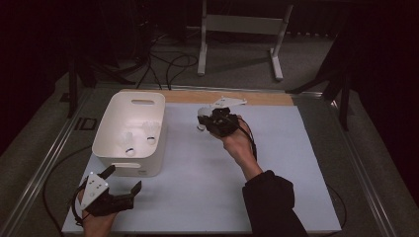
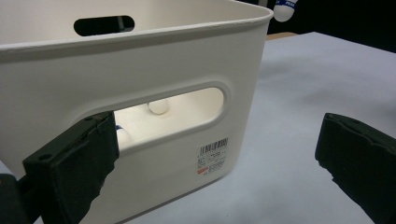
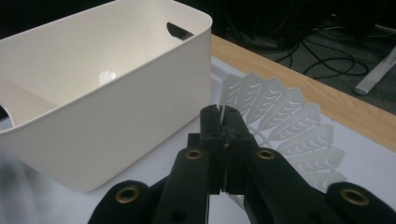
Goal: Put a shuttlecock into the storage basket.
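Jaws on shuttlecock skirt, cork leftward

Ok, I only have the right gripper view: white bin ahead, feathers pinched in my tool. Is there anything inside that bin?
Observer: Yes, the high view shows shuttlecocks lying on the floor of the bin.
Operator: Where's the other tool?
Observer: The left tool is open at the bin's near wall, holding nothing.
Operator: And the cork end of mine?
Observer: The left gripper view shows the held shuttlecock's cork, white with a blue band, outside the bin.
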